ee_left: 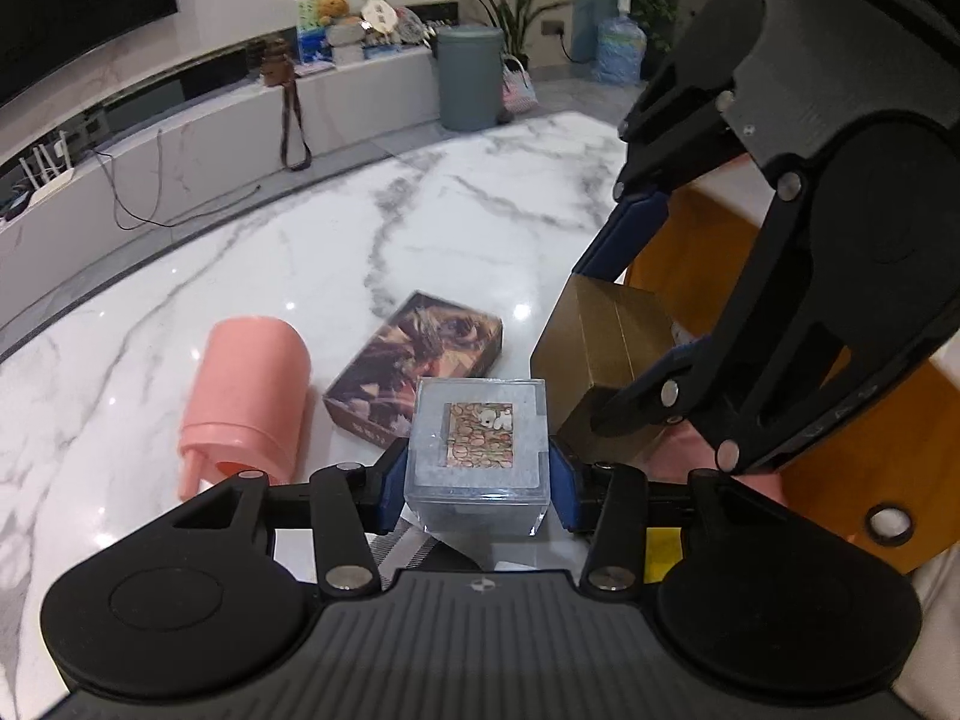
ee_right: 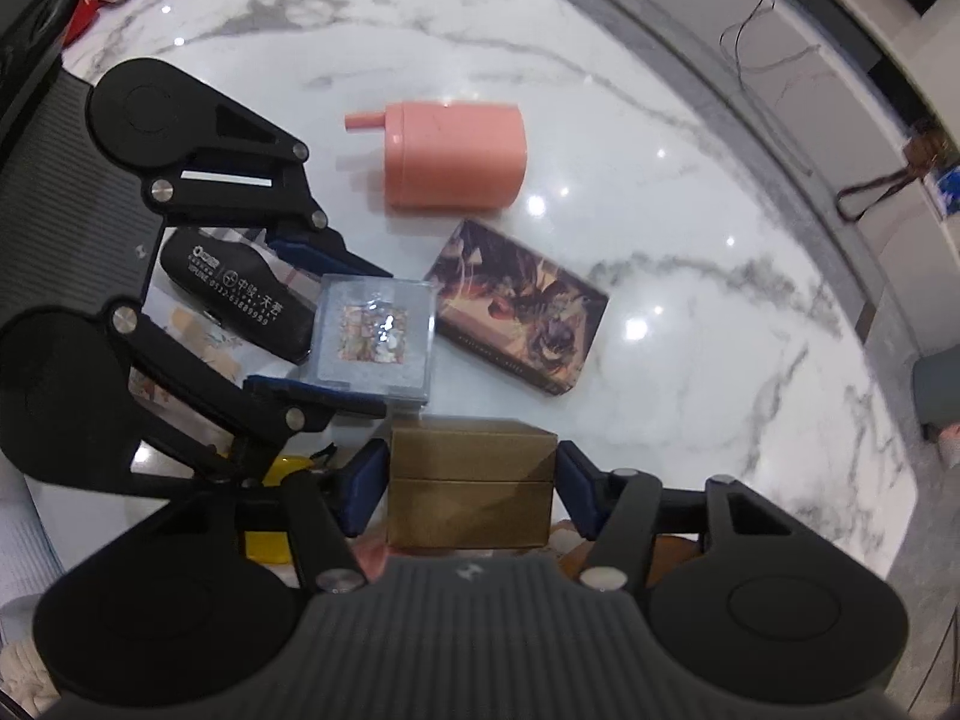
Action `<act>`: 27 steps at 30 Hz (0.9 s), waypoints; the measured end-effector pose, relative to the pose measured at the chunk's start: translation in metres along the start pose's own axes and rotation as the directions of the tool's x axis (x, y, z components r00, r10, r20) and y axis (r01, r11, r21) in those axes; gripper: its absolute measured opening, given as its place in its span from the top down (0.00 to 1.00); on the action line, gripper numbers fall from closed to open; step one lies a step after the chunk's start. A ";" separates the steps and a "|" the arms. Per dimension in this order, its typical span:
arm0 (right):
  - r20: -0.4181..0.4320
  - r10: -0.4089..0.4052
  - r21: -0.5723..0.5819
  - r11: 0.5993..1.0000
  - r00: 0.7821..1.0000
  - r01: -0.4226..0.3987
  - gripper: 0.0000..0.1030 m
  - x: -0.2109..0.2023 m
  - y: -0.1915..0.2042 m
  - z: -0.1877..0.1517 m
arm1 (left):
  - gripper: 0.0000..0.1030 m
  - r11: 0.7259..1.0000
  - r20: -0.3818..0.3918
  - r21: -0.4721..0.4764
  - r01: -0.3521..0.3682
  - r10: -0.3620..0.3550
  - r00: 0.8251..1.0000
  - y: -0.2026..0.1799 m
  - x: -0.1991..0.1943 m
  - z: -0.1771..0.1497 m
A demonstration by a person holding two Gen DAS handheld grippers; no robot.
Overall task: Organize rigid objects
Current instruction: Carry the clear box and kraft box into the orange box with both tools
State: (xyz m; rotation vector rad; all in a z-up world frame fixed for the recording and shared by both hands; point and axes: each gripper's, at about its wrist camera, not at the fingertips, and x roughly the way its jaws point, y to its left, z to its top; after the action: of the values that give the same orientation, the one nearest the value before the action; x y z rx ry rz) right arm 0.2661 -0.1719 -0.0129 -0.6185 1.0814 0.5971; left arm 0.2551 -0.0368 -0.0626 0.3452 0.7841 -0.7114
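My left gripper is shut on a clear plastic cube with a patterned picture on top, held above the marble table; the cube also shows in the right wrist view. My right gripper is shut on a gold box, also seen in the left wrist view, right of the cube. A pink cup lies on its side on the table, also in the right wrist view. A dark illustrated box lies flat beside it, also in the right wrist view.
An orange-brown box or tray sits behind the right gripper. A black case with white print lies under the left gripper. The marble table has a curved far edge. A low TV bench and a grey bin stand beyond.
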 end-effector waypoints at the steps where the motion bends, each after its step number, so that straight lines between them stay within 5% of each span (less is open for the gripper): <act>1: 0.015 -0.002 0.010 1.000 1.000 0.002 0.42 -0.008 -0.001 0.000 | 0.49 1.000 0.008 -0.003 -0.007 0.007 1.000 -0.001 -0.007 0.002; 8: 0.141 -0.046 0.055 0.998 0.989 0.039 0.42 -0.080 -0.005 -0.012 | 0.49 0.999 0.105 -0.011 -0.045 0.046 0.993 -0.019 -0.073 0.022; 15: 0.188 -0.117 0.150 0.985 0.975 0.089 0.42 -0.147 -0.016 -0.062 | 0.49 0.990 0.166 0.131 -0.044 0.022 0.986 -0.082 -0.112 0.055; 22: 0.116 -0.168 0.195 0.970 0.979 0.144 0.42 -0.161 -0.036 -0.144 | 0.48 0.927 0.114 0.374 0.020 -0.067 0.991 -0.165 -0.082 0.081; 27: 0.031 -0.166 0.303 0.941 0.986 0.149 0.42 -0.135 -0.067 -0.196 | 0.49 0.926 0.021 0.370 0.076 -0.090 0.996 -0.198 -0.029 0.096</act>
State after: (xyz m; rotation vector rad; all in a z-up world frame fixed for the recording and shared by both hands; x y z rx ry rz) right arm 0.1464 -0.3768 0.0562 -0.4149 1.0334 0.3001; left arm 0.1530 -0.2168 0.0172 0.6405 0.6285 -0.9460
